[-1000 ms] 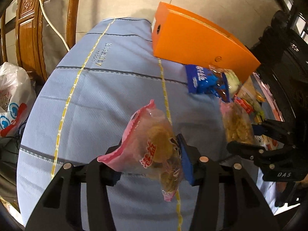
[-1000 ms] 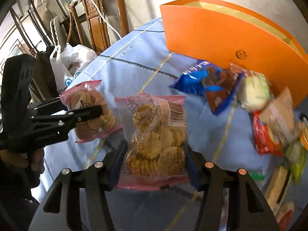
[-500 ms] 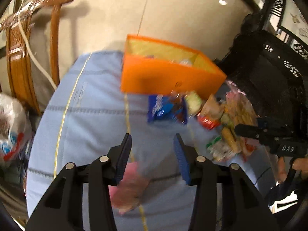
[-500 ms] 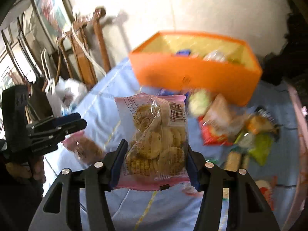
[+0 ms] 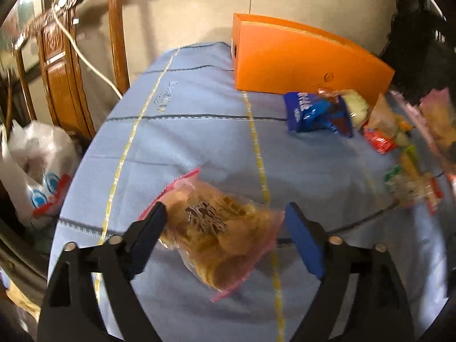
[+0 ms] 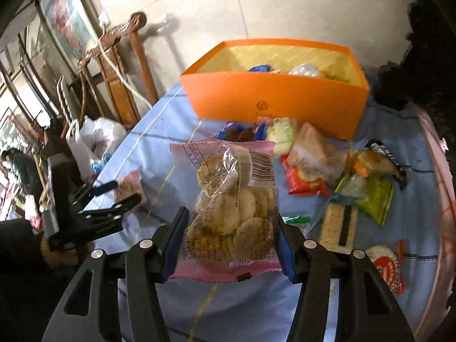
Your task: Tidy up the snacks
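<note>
Your right gripper (image 6: pixel 229 229) clamps a pink cracker bag (image 6: pixel 232 205); your left gripper (image 5: pixel 225 225) gapes wide.

A second cracker bag (image 5: pixel 216 228) lies on the blue tablecloth (image 5: pixel 185 136) between its fingers; orange box (image 6: pixel 273 99) beyond.

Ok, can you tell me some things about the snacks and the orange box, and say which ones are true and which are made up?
1. The right gripper is shut on a cookie bag. True.
2. The orange box is empty. False: some snacks lie inside it.
3. The left gripper has its fingers open around a second cookie bag on the blue tablecloth. True.
4. The blue snack pack is inside the box. False: it lies on the cloth in front of it.
</note>
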